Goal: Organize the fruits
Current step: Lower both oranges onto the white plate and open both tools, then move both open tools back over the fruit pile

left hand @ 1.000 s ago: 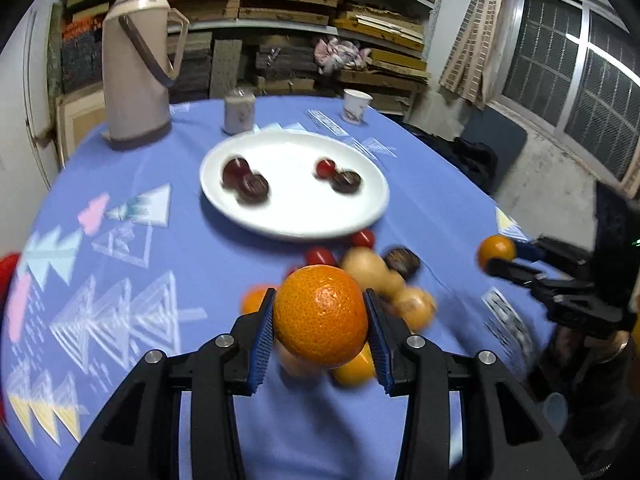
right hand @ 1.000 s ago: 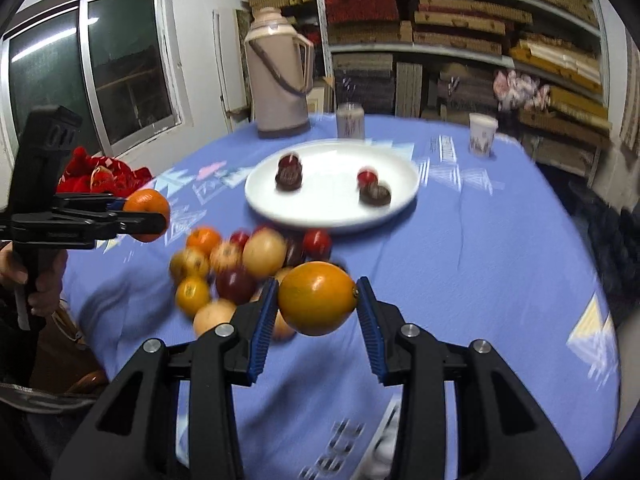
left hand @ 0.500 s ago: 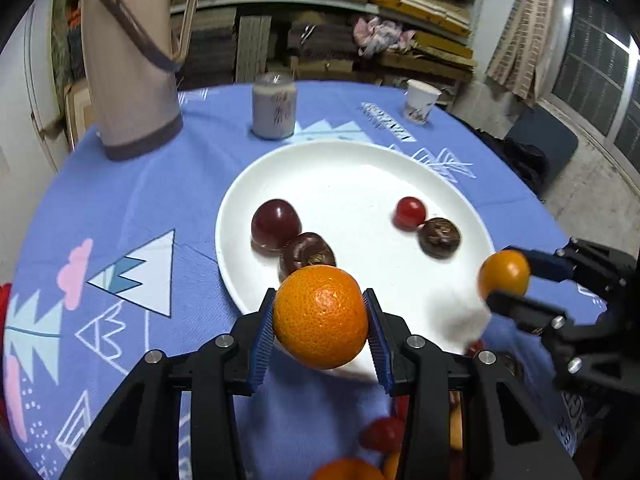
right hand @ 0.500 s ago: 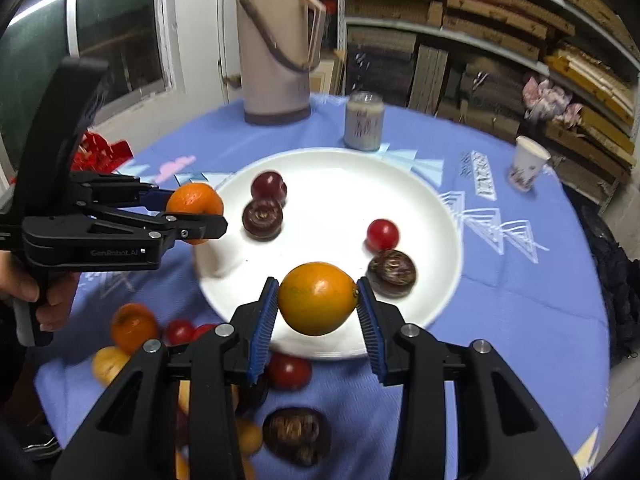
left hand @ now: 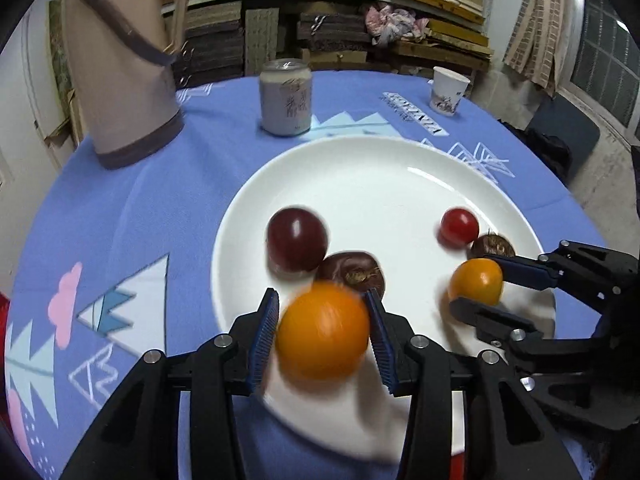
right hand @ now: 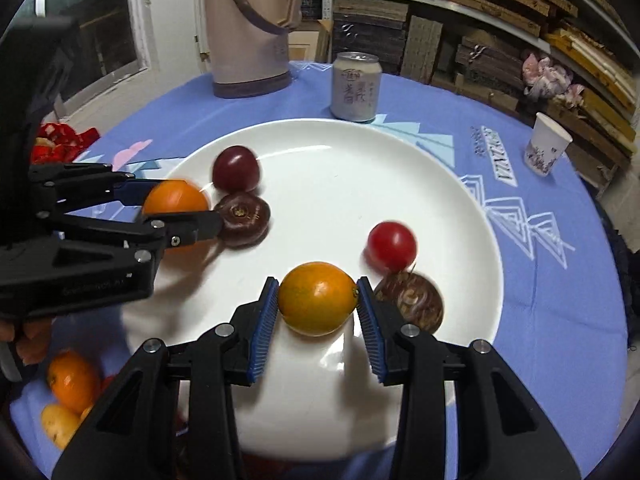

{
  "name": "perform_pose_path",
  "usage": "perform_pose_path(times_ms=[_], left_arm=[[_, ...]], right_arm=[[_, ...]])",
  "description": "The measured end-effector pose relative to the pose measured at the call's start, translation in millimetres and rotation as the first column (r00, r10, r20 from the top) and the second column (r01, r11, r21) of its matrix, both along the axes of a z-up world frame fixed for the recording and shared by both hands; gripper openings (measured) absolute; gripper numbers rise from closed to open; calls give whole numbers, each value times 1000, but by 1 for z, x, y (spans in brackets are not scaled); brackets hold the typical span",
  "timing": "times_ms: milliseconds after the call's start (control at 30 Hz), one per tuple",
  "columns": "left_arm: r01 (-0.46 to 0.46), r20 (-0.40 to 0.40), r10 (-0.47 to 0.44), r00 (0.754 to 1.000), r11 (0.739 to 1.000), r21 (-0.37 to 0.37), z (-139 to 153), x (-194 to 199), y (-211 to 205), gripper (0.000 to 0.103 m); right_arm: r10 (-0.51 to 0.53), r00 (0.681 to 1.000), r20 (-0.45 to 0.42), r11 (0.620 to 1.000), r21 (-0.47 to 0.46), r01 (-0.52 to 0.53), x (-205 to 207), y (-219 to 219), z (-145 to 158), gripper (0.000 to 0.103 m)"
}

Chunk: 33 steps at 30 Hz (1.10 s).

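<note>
Right wrist: plate point(right hand: 340, 184) with four fruits point(right hand: 392, 246); right tongs point(right hand: 318, 302) clenching one orange point(right hand: 316, 296), left tongs point(right hand: 192, 208) just loosening around another orange point(right hand: 174, 198).

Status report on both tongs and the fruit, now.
Left tongs just opening, orange loose between them. Right tongs shut on yellow fruit. Both over the white plate. Brown fruit close behind the orange.
</note>
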State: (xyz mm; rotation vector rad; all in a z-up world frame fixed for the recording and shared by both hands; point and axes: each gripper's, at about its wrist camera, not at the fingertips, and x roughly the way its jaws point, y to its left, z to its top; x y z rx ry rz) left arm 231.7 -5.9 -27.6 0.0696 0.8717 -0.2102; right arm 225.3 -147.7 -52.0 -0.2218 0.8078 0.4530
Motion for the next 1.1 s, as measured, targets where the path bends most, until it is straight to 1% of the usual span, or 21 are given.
perform_pose_path(times_ms=[67, 100, 133, 167, 200, 233, 300, 400, 467, 500, 533, 567, 600, 633, 700, 767, 800, 933, 1033, 1100], left_arm=[[-15, 34, 14, 999, 999, 32, 3, 4, -6, 45], [-17, 55, 14, 998, 999, 46, 6, 5, -9, 50], [-20, 78, 16, 997, 998, 56, 10, 5, -11, 62], [-32, 111, 25, 994, 998, 60, 15, 3, -13, 68], [-38, 126, 31, 991, 998, 54, 19, 1, -13, 74], [-38, 136, 32, 990, 998, 42, 23, -2, -13, 74], [-13, 143, 10, 990, 1000, 18, 32, -11, -12, 75], [-11, 159, 5, 987, 999, 32, 41, -26, -10, 81], [-6, 147, 4, 989, 1000, 10, 44, -38, -5, 83], [-1, 139, 0, 990, 1000, 0, 45, -45, -2, 85], [5, 130, -5, 991, 1000, -5, 46, -51, 1, 89], [9, 126, -8, 992, 1000, -8, 46, -56, 3, 91], [5, 133, -4, 991, 1000, -13, 46, -65, 8, 93], [-5, 146, 7, 989, 1000, -14, 45, -73, 12, 94], [-26, 173, 28, 984, 1000, -15, 43, -92, 22, 95], [-40, 175, 44, 984, 999, -25, 40, -104, 30, 96], [-45, 171, 51, 984, 998, -39, 37, -111, 35, 96], [-58, 152, 71, 986, 995, -83, 29, -129, 47, 96], [-79, 135, 92, 987, 991, -104, 20, -136, 52, 96], [-101, 112, 114, 987, 988, -114, 15, -141, 56, 96]], right_arm=[[-28, 1000, -2, 1000, 10, 28, 7, -1, 0, 39], [-40, 999, -3, 999, 23, 40, 10, -4, 1, 39], [-45, 999, -6, 998, 32, 46, 12, -5, 1, 39], [-50, 999, -9, 998, 39, 50, 12, -7, 2, 39], [-56, 998, -11, 997, 48, 56, 12, -9, 3, 40], [-61, 998, -9, 996, 64, 62, 9, -12, 5, 46], [-65, 998, 8, 994, 87, 64, 2, -19, 10, 53], [-78, 997, 23, 989, 128, 74, -11, -32, 20, 54], [-91, 996, 17, 982, 166, 87, -22, -43, 26, 56], [-98, 995, 18, 979, 181, 93, -29, -48, 29, 61], [-106, 994, 23, 975, 197, 100, -37, -53, 33, 70], [-119, 992, 32, 969, 222, 109, -48, -62, 37, 75], [-130, 991, 39, 963, 242, 117, -56, -68, 38, 83], [-151, 987, 47, 953, 271, 133, -67, -76, 41, 85], [-162, 986, 32, 936, 322, 143, -87, -92, 42, 86], [-174, 985, 21, 921, 357, 155, -108, -105, 39, 91], [-188, 982, 20, 916, 365, 168, -120, -111, 36, 93], [-200, 980, 3, 906, 380, 184, -150, -120, 20, 94], [-226, 974, -17, 884, 416, 212, -161, -126, 4, 94], [-244, 969, -29, 884, 404, 235, -162, -126, -4, 94]])
